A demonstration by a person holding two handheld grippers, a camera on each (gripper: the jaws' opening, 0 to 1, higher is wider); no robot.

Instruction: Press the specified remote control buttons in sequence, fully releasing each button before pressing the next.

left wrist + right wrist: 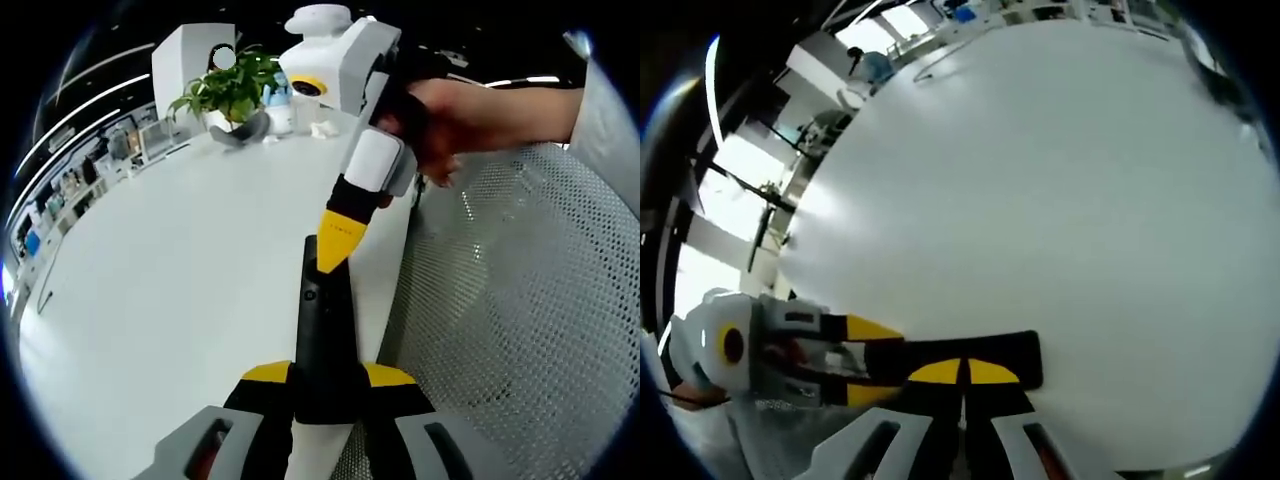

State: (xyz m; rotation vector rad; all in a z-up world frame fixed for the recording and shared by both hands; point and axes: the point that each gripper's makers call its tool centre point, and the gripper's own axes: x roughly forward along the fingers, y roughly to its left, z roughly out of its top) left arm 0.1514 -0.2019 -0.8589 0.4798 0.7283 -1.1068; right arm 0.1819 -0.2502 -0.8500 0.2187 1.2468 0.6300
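Note:
A slim black remote control (322,320) stands between the yellow-tipped jaws of my left gripper (326,375), which is shut on its lower end. From the upper right, my right gripper (336,255) reaches in, held by a hand, with its yellow tips together on the remote's upper face. In the right gripper view, my right gripper (963,372) has its two yellow tips closed side by side on top of the remote control (1020,355). There the left gripper (875,360) clamps the remote from the left.
A white table (170,270) spreads to the left and behind. At its far end stand a potted plant (232,90) and small white items (280,110). A perforated grey mesh surface (520,300) lies to the right.

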